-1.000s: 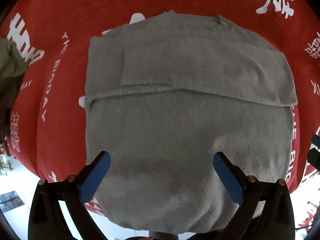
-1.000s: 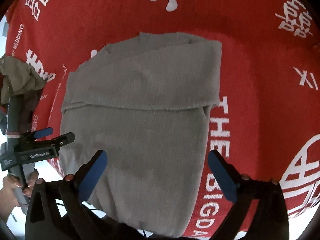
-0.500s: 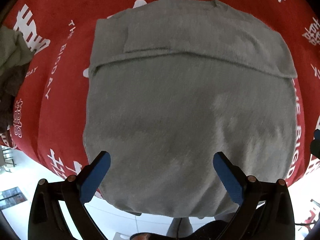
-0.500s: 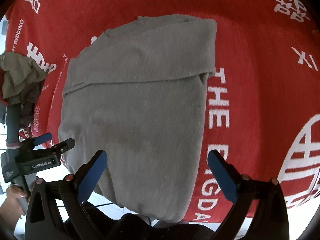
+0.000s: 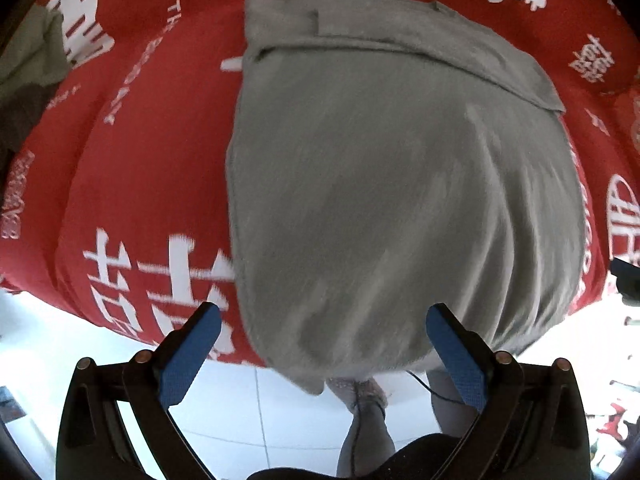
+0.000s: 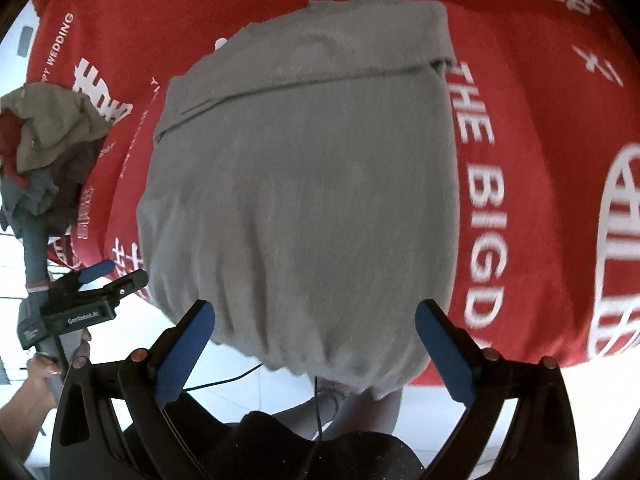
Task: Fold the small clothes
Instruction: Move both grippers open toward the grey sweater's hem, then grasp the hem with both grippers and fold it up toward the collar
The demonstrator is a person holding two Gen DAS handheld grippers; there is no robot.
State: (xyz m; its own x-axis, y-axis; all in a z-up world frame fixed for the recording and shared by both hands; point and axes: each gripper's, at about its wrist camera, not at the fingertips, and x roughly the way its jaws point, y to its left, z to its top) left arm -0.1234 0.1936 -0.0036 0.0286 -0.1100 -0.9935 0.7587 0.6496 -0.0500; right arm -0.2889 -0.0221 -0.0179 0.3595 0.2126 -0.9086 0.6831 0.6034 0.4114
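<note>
While both tools hang spread and empty at the near edge of the tabletop, the step in hand looks like taking up the hem of the grey garment [image 5: 400, 184] for the next fold. The garment lies flat on a red cloth [image 5: 132, 184] printed with white lettering, its far end already turned over in a straight band, its near hem spilling a little over the edge towards you.

Your left tool [image 5: 320, 354] faces the hem's left part, blue pads wide, nothing between them. Your right tool [image 6: 314, 350] faces the hem's right part, just as wide and empty; its view also shows the left tool from the side, held in a hand [image 6: 34, 384].

To do this well, I judge you should pinch the two hem corners at matching points, catch every layer, lift evenly and carry the hem to the far band so the edges line up.

The fabric looks like soft, matte knit, gathering into fine ripples at the hem. A crumpled pile of clothes [image 6: 48, 148], olive, red and dark, sits at the left edge, well apart.
</note>
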